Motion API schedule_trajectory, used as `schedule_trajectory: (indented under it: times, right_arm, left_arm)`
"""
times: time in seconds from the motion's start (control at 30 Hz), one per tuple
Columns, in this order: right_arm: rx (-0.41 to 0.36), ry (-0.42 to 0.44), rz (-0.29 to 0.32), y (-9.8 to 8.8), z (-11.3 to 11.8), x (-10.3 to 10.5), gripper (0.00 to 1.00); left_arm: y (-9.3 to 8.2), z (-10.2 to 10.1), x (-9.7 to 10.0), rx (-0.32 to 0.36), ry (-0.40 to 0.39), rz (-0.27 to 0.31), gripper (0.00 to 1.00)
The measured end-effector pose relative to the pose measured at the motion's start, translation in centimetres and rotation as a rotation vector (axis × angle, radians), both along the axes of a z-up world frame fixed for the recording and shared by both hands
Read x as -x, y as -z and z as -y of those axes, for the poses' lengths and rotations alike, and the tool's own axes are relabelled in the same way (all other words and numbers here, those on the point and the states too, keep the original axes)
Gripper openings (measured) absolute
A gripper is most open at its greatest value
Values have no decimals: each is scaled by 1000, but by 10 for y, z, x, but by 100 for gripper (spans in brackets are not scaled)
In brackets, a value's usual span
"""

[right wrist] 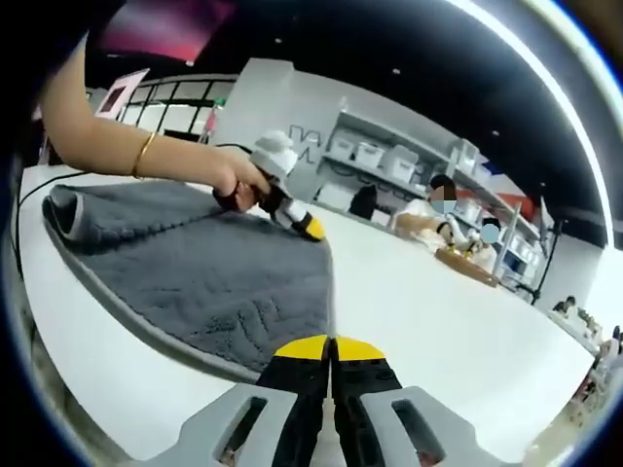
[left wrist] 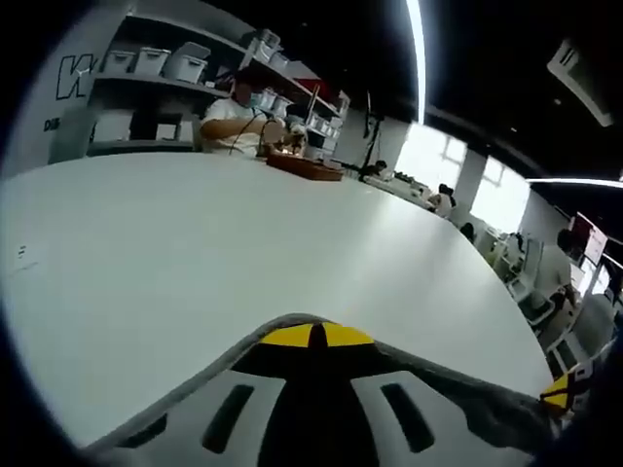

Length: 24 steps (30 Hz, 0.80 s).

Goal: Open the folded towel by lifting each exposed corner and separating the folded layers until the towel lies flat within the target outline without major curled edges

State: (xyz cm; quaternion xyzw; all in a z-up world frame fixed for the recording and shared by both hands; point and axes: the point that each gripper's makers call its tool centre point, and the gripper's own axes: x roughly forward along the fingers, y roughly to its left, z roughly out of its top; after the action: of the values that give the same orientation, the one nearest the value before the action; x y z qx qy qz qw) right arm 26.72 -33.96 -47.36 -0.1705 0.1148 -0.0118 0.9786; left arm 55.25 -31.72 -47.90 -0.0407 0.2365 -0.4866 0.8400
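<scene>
A grey towel (right wrist: pixel 195 263) lies spread on the white table (right wrist: pixel 438 311), its far-left end still doubled over. In the right gripper view my right gripper (right wrist: pixel 331 348) sits at the towel's near corner, jaws together on the hem. A hand holds my left gripper (right wrist: pixel 310 227) at the towel's far corner, pinching it. In the left gripper view my left gripper (left wrist: pixel 316 336) has its yellow tips together, and the towel's grey hem (left wrist: pixel 487 413) drapes off both sides of them. The right gripper's yellow tip (left wrist: pixel 560 394) shows at the lower right.
Past the grippers the white table (left wrist: pixel 243 243) stretches away. At its far side seated people work over a wooden tray (left wrist: pixel 304 166). Shelves with white bins (left wrist: pixel 146 63) line the wall behind them. More people sit by the windows on the right.
</scene>
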Motion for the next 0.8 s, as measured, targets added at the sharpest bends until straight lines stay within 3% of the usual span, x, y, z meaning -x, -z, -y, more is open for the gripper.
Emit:
schedule_trajectory:
  times: [0.33, 0.63, 0.77, 0.8]
  right_arm:
    - [3, -7, -12, 0, 1, -3, 0]
    - [20, 7, -64, 2, 4, -6, 0]
    - [-7, 4, -60, 3, 5, -5, 0]
    - [-33, -7, -43, 3, 4, -5, 0]
  left_arm:
    - [3, 0, 7, -18, 3, 0, 0]
    - [-3, -2, 12, -31, 5, 22, 0]
    - [-14, -5, 14, -4, 3, 33, 2]
    - [-21, -3, 18, 32, 21, 40, 4]
